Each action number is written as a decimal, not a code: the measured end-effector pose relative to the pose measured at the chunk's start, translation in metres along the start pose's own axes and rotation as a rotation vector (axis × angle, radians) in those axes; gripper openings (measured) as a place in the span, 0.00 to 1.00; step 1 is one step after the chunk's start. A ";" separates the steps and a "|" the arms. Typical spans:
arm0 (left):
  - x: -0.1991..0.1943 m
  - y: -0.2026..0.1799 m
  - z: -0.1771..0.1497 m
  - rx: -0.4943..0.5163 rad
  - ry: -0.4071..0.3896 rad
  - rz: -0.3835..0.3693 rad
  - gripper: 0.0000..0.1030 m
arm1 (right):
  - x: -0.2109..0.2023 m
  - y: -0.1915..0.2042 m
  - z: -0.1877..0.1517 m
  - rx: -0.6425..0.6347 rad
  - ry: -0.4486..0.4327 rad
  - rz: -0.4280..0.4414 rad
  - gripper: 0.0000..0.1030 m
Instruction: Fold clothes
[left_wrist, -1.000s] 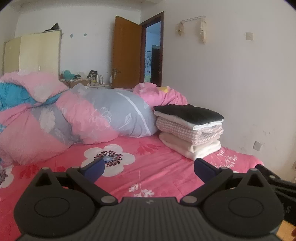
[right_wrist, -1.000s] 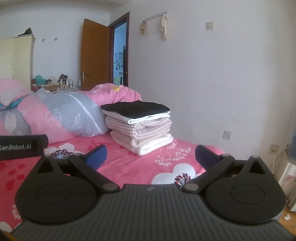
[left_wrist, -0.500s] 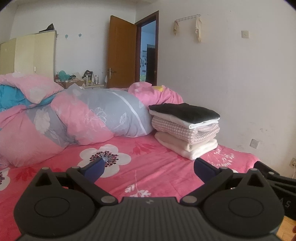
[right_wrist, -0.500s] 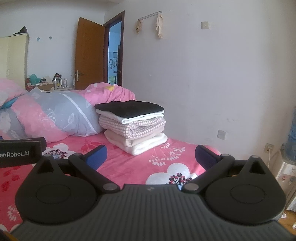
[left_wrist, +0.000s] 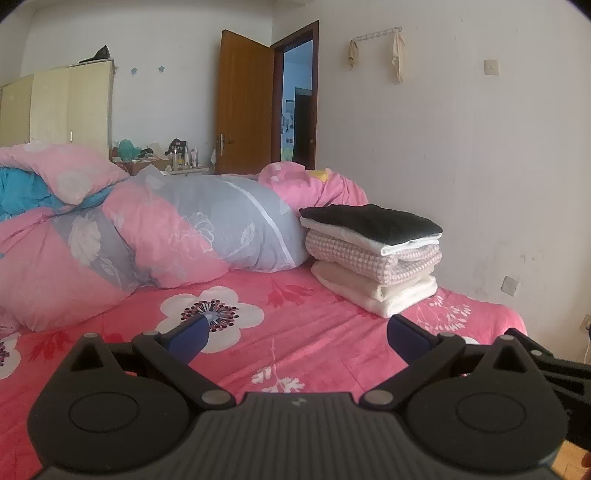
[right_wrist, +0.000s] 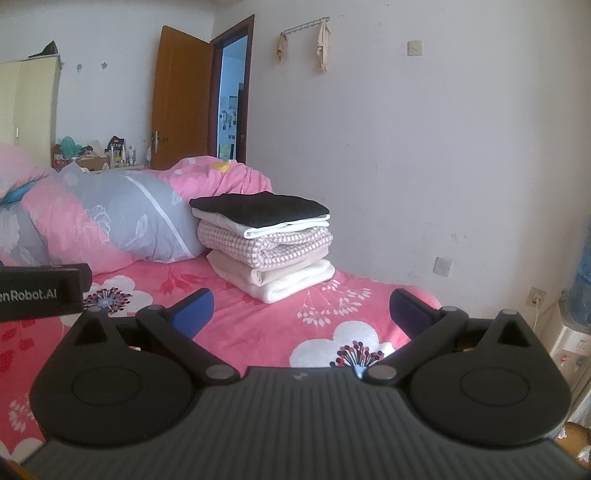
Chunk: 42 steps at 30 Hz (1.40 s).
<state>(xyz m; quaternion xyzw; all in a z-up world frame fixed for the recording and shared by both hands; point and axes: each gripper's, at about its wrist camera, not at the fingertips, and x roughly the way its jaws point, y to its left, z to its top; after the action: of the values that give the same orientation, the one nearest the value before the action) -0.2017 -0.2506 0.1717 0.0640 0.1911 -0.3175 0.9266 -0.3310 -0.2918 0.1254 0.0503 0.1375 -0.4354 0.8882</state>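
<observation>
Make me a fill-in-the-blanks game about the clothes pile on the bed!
1. The folded garment on top of the stack of folded clothes is coloured ____.
2. The stack rests on a pink flowered ____.
3. Both the left hand-held gripper and right hand-held gripper are ____ and hold nothing.

Missing words: black; bedsheet; open

The print on the black housing (right_wrist: 38, 293) at the left edge of the right wrist view is cut off, so only "enRobot.AI" reads. The small things crowded on the far dresser (left_wrist: 173, 160) are too small to name. Beyond the open door (left_wrist: 245, 107), the next room is dim and unclear. The pink quilt (left_wrist: 44, 266) runs past the left edge. The blue bottle (right_wrist: 583, 273) is clipped by the right edge. The two cloths on the wall rack (right_wrist: 321, 40) cannot be identified.
</observation>
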 end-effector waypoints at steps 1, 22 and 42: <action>0.000 0.001 0.000 0.001 -0.001 0.001 1.00 | 0.000 0.000 0.000 0.001 0.001 0.000 0.99; -0.001 0.012 0.000 -0.021 -0.002 0.001 1.00 | -0.010 0.005 0.007 -0.015 -0.010 -0.011 0.99; 0.007 -0.004 0.002 0.004 0.010 -0.009 1.00 | -0.008 -0.007 0.008 -0.003 0.000 -0.035 0.99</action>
<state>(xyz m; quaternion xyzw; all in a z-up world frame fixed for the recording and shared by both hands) -0.1983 -0.2583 0.1710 0.0666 0.1951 -0.3217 0.9241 -0.3399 -0.2915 0.1355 0.0464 0.1389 -0.4507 0.8806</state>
